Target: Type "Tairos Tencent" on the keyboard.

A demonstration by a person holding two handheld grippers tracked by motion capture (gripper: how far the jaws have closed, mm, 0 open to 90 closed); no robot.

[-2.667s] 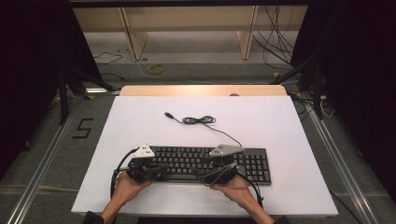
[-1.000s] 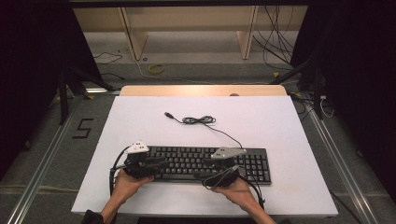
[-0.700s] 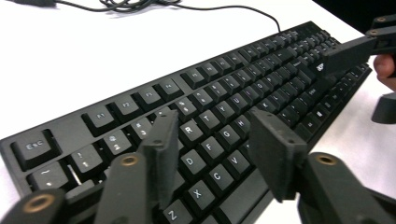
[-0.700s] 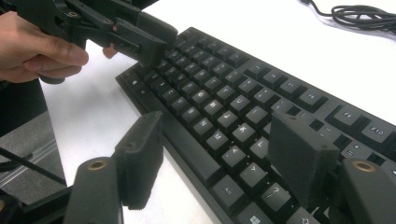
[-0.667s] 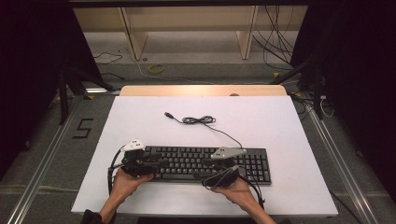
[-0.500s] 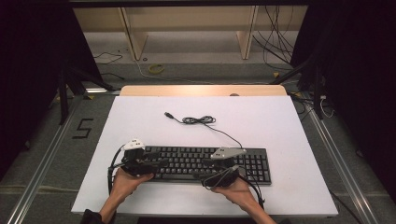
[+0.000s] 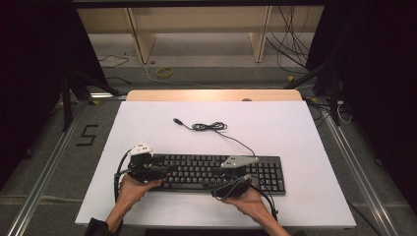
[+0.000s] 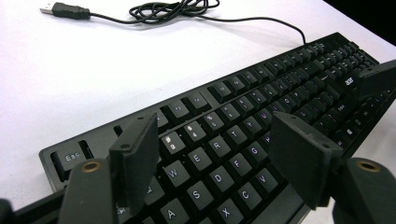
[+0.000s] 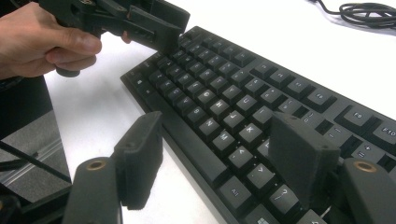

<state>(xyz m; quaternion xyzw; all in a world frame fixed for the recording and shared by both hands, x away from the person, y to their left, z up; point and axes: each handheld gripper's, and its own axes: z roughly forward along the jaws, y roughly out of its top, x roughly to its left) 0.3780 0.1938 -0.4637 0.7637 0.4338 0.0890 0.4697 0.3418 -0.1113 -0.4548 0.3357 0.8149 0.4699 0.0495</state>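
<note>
I am seeing the black keyboard (image 7: 216, 172) lying flat on the white counter (image 7: 295, 132), near its front edge. Left tool (image 8: 215, 158) jaws have just been opening above the keys, gripping nothing. Right tool (image 9: 219, 156) is hanging spread apart over the front rim.

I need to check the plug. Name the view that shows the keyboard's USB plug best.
The left gripper view: the USB plug lies large and sharp on the white table. The high view shows it tiny. The right gripper view shows some coiled cable.
</note>
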